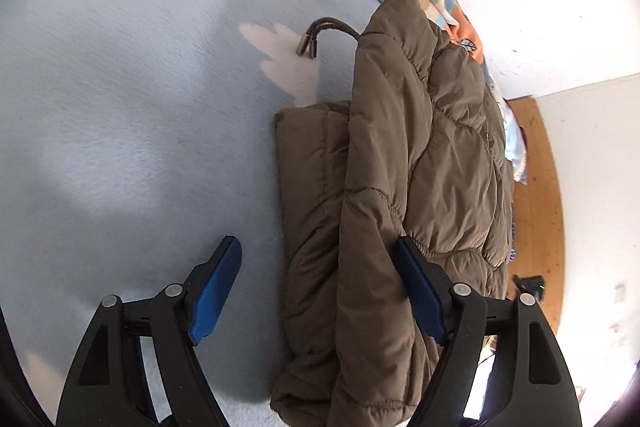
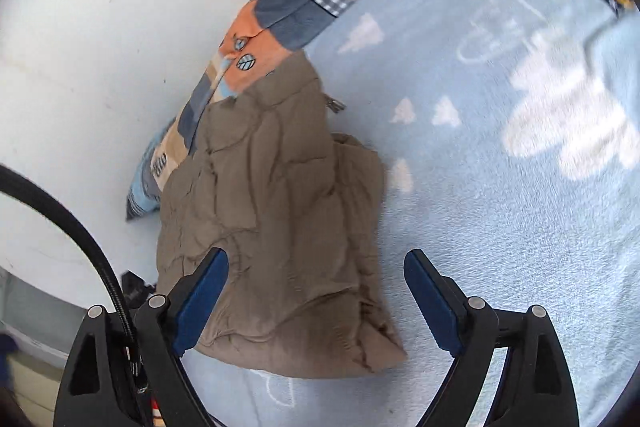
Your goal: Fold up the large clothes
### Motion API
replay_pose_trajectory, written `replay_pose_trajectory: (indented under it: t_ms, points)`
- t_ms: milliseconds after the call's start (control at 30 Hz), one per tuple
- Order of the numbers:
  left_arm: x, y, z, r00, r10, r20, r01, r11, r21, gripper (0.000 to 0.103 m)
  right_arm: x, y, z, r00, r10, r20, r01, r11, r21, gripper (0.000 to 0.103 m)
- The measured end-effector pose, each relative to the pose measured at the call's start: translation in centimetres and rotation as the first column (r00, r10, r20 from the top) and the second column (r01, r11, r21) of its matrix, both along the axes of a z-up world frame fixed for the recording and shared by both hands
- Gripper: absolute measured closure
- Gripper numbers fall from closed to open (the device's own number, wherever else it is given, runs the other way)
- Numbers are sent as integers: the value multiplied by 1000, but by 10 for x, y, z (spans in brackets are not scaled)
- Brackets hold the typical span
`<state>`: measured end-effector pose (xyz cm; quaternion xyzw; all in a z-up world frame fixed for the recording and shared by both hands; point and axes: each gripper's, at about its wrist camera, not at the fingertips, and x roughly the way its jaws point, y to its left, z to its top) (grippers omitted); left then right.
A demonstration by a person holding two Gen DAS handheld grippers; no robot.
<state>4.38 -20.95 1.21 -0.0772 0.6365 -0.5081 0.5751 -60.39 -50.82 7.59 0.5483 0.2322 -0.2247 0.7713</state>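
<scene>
brown puffer jacket (image 1: 420,187) folded on light-blue blanket (image 1: 120,107) | left gripper (image 1: 316,267) fingers wide, empty | right gripper (image 2: 316,279) fingers wide, empty | risk: puffy layers may spring open; loose drawcord (image 1: 320,35) could snag

Jacket (image 2: 276,227) w/ bare blanket (image 2: 500,227) alongside

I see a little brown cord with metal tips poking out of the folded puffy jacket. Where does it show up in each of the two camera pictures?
Left wrist view: the drawstring lies upper centre, left of the brown jacket, on the light blue blanket.
Right wrist view: only its metal tips peek out at the jacket's upper right edge.
Shared landmark: the patchwork cushion along the white wall behind the jacket.
</scene>
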Motion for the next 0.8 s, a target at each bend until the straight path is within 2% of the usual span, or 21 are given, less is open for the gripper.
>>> replay_pose_trajectory:
  t_ms: [133, 300, 400, 533, 700, 767, 800]
  points:
    - [5, -3, -7, 999, -33, -25, 32, 999, -37, 21, 11, -14, -23, 999, 36, 30, -37, 998, 51, 9]
    - [19, -17, -14, 995, -94, -46, 91, 994, -53, 21, 40, -27, -46, 990, 142, 14, -143, 987, 75, 7]
    - [26, -30, -17, 992, -118, -53, 115, 992, -54, 21, 54, -36, -56, 980, 200, -18, -199, 978, 63, 2]
    - [39, -44, -22, 988, -138, -74, 134, 989, -58, 20, 66, -49, -67, 961, 274, 26, -275, 960, 57, 0]
    - [46, -57, -22, 982, -172, -74, 168, 984, -57, 20, 112, -59, -63, 911, 413, 3, -413, 910, 43, 0]
    - [43, -63, -16, 984, -177, -28, 175, 984, -42, 28, 129, -57, -63, 894, 447, -11, -447, 894, 30, 0]
    - [42, -64, -14, 984, -177, -19, 176, 983, -42, 42, 135, -58, -63, 893, 450, -15, -450, 893, 20, 5]
